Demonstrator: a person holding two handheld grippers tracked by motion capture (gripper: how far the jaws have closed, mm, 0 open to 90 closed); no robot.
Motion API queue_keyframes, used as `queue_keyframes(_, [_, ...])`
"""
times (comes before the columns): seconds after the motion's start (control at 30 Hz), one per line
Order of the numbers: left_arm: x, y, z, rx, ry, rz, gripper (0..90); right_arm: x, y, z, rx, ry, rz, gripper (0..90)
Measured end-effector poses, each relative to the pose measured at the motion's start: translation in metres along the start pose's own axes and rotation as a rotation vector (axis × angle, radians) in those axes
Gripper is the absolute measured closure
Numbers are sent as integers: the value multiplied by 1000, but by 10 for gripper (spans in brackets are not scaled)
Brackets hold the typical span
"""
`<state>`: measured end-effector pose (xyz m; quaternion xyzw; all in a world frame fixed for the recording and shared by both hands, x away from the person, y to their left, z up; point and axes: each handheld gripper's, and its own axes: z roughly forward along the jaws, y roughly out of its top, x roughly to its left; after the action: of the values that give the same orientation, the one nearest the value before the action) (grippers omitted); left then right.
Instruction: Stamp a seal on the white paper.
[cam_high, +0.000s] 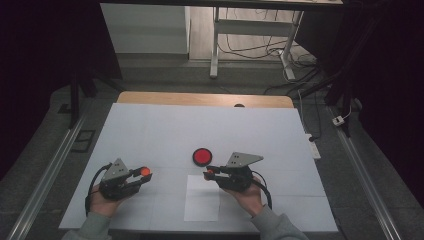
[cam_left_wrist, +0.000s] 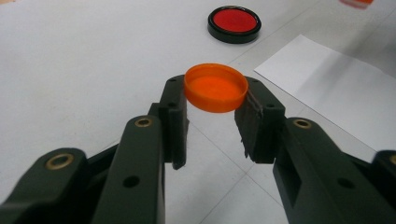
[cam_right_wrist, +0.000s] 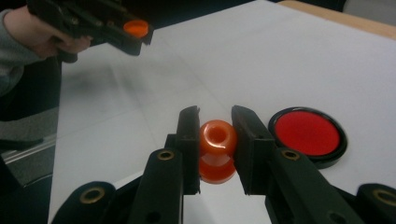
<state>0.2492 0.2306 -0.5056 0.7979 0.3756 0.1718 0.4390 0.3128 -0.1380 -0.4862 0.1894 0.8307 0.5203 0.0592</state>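
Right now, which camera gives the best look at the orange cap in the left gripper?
The left gripper view: the orange cap sits close up between the left gripper's jaws, open side up, its rim clear. The high view shows it as a small orange dot. The right gripper view shows it far off at the upper left.

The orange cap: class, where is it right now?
The orange cap sits clamped in the left gripper, held above the table's left side, left of the red disc.
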Motion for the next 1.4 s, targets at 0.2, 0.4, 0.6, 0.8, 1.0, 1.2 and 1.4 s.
queue_keyframes(0.2, [0,0,0,0,0,0,645,6,-6,4,28,17,-12,723])
queue_keyframes(0.4, [0,0,0,1,1,-1,645,11,-15,10,64,28,-26,724])
queue_keyframes(0.6, [0,0,1,2,-2,-1,645,15,-20,16,101,35,-51,724])
queue_keyframes(0.8, [-1,0,1,4,-3,0,645,17,-23,20,118,33,-64,724])
queue_keyframes(1.0, [-1,0,1,4,-4,1,645,17,-25,22,133,29,-71,724])
queue_keyframes(1.2, [-1,0,2,5,-2,2,645,17,-27,25,143,20,-77,724])
queue_keyframes(1.4, [-1,0,2,4,-3,1,645,16,-29,29,161,18,-81,724])
